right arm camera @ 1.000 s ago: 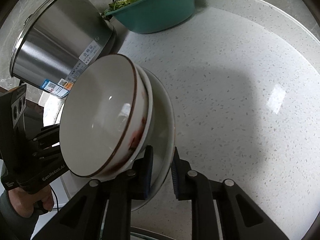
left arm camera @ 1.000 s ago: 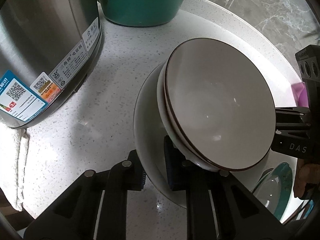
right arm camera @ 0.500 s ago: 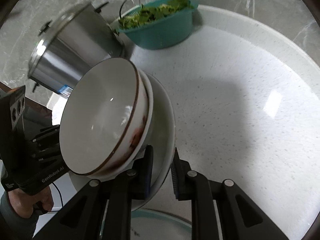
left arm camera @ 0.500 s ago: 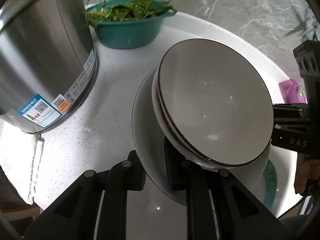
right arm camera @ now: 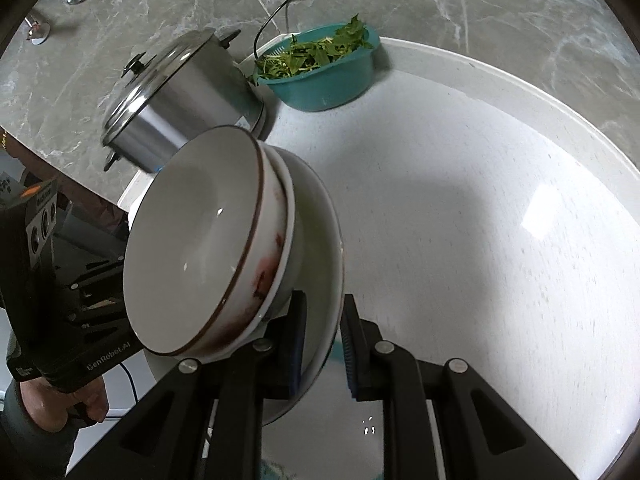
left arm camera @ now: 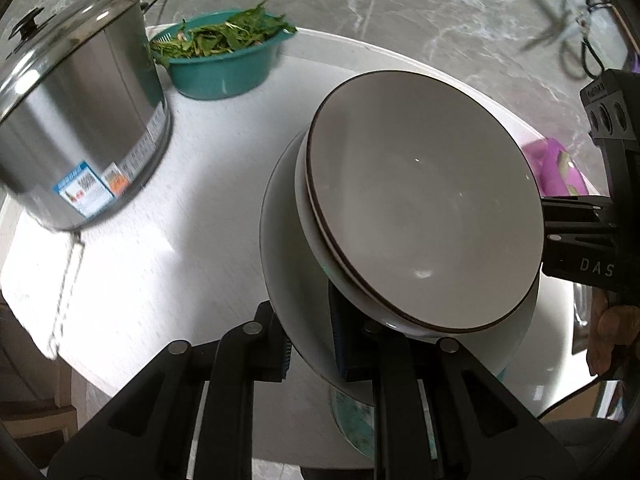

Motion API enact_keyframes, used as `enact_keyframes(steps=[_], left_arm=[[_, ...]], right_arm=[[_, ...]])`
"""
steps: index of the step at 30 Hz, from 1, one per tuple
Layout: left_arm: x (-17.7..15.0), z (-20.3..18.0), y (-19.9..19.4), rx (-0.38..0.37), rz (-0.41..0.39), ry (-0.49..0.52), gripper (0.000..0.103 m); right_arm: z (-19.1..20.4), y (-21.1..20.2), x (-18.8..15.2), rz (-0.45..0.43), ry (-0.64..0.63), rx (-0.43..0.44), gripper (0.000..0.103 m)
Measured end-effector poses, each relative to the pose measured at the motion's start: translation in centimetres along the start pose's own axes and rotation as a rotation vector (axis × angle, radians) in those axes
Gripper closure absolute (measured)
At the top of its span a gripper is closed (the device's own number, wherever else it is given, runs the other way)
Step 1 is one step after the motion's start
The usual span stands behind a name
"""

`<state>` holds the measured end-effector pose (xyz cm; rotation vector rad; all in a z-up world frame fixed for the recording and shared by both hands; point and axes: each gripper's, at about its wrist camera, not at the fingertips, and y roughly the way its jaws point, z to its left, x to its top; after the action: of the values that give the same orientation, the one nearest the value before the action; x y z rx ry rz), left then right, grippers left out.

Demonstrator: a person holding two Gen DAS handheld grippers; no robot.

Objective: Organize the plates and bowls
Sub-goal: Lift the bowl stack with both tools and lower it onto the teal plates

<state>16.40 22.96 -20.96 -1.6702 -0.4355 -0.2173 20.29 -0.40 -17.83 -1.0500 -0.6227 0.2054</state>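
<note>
Presently, entries run left to right across the round white table [right arm camera: 460,200].

Item: steel pot [left arm camera: 76,128] with lid, far left, standing on the table, well apart from the stack.

Item: teal basin [left arm camera: 224,68] of greens, just beside the pot, at the far rim.

Item: white plate [left arm camera: 288,280], carried clear of the tabletop, bearing two nested bowls: a white lower bowl [right arm camera: 290,248] and a brown-rimmed bowl [left arm camera: 420,200] on top. A red smear shows on the upper bowl's outer wall in the right wrist view.

Item: left gripper [left arm camera: 308,340], jaws nearly closed, pinching the plate's near-left rim. The stack lies ahead and to its right.

Item: right gripper [right arm camera: 322,340], jaws likewise nearly closed, pinching the opposite rim. The stack lies ahead and to its left.

Relation: the plate spans between the two grippers, each equally near; its load sits between them, so judged, both must travel together and level or the bowls slide.

Item: purple object [left arm camera: 556,172], far right, behind the stack.

Change from a second ago: the stack has risen; pot and basin appear smaller and lower, more floor shows, and a teal plate [left arm camera: 352,420] is visible beneath.
</note>
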Motion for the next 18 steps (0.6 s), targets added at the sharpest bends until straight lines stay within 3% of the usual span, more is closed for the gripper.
enact_keyframes(steps=[18], left_arm=[[-7.3,-6.6,-0.3,-0.025,0.051,-0.005,0.088]], right_arm=[[-2.6,-2.1,-7.3,0.040,0.043,0.016,0.084]])
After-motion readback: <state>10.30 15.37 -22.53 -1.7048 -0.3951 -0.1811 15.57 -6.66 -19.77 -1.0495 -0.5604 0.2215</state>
